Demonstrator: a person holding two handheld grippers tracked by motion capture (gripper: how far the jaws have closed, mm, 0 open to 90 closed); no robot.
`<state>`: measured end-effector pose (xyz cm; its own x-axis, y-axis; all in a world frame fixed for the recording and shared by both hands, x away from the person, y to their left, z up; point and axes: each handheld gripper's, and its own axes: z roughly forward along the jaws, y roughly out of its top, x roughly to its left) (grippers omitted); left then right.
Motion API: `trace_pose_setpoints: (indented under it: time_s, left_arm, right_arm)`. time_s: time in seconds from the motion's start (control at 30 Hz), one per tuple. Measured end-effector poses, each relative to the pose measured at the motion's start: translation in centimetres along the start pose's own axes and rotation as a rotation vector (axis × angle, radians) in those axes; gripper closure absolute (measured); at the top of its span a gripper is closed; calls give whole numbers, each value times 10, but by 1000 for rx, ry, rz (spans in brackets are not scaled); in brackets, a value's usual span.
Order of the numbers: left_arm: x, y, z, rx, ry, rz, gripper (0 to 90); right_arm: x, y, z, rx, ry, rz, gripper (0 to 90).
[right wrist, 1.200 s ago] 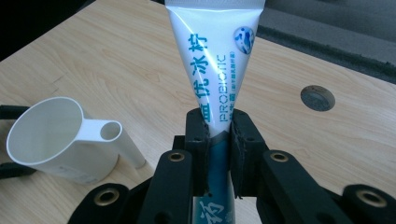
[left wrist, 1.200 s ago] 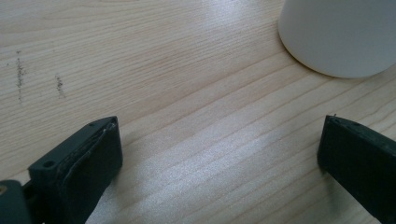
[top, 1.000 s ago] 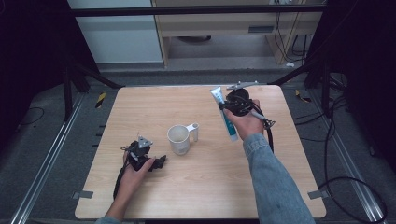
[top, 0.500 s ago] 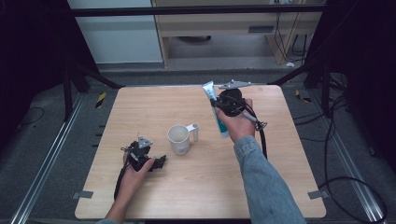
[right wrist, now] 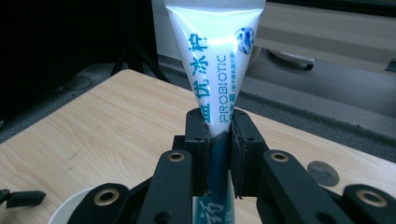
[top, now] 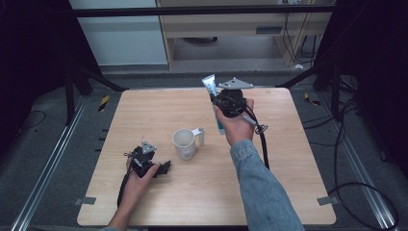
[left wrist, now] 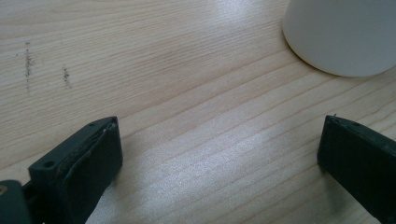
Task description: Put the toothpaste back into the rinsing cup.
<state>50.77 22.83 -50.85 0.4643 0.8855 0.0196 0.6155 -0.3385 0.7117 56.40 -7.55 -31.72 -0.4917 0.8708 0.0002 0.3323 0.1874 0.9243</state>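
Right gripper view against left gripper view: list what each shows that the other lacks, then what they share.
Right gripper view alone: the right gripper shut on a white and blue toothpaste tube, flat crimped end up. Left gripper view alone: the left gripper, jaws wide apart with bare wood between them. Shared: the wooden table and the white cup.

The right gripper [top: 219, 98], with its fingers clamped on the toothpaste tube [top: 210, 84], has moved left across the far part of the surface [top: 144, 110] and a little higher, coming nearer to the mug [top: 184, 143].
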Motion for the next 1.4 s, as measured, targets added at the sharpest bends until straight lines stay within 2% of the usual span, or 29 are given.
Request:
trace_pose_setpoints:
  time_s: [0.1, 0.3, 0.43, 0.6, 1.1, 1.4]
  left_arm:
    - [0, 0, 0, -2, 1, -3, 0]
    - [0, 0, 0, -2, 4, -5, 0]
    - [0, 0, 0, -2, 4, -6, 0]
    - [0, 0, 0, -2, 4, -6, 0]
    - [0, 0, 1, -4, 5, -8, 0]
    - [0, 0, 0, -4, 5, -7, 0]
  right_arm:
    - [6, 3, 1, -16, -2, -17, 791]
    - [16, 11, 4, -47, 14, -19, 791]
    - [25, 14, 4, -91, 21, -21, 791]
    - [33, 18, 7, -109, 22, -22, 790]
    - [48, 15, 13, -176, 53, -2, 790]
    - [54, 10, 15, -185, 70, 10, 790]
